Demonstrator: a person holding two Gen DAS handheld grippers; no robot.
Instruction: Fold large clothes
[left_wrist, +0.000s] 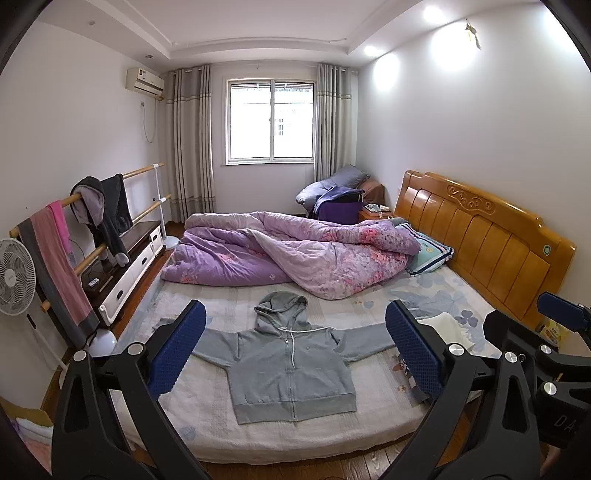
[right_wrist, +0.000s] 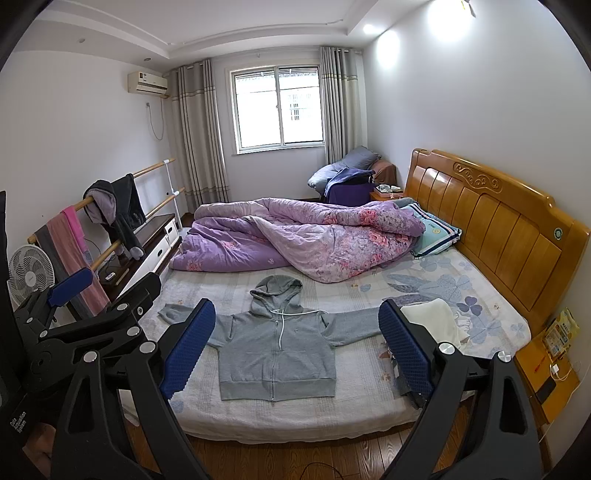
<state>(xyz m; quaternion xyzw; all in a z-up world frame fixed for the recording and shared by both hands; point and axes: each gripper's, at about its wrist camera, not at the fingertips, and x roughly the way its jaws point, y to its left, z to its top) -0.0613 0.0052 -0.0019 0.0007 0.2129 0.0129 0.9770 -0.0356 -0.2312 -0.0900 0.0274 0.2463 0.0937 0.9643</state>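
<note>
A grey zip-up hoodie (left_wrist: 291, 365) (right_wrist: 275, 354) lies flat and face up on the bed, sleeves spread out to both sides, hood toward the quilt. My left gripper (left_wrist: 295, 350) is open, held in the air short of the bed's near edge, its blue pads framing the hoodie. My right gripper (right_wrist: 297, 343) is open too, likewise hovering back from the bed. The right gripper shows at the right edge of the left wrist view (left_wrist: 561, 317), and the left gripper at the left edge of the right wrist view (right_wrist: 70, 288). Nothing is between either pair of fingers.
A crumpled purple floral quilt (left_wrist: 288, 251) covers the far half of the bed. A white folded item (right_wrist: 436, 321) lies near the right sleeve. Wooden headboard (left_wrist: 487, 243) on the right, bedside table (right_wrist: 546, 365), clothes rail (left_wrist: 85, 229) and fan (left_wrist: 14, 277) on the left.
</note>
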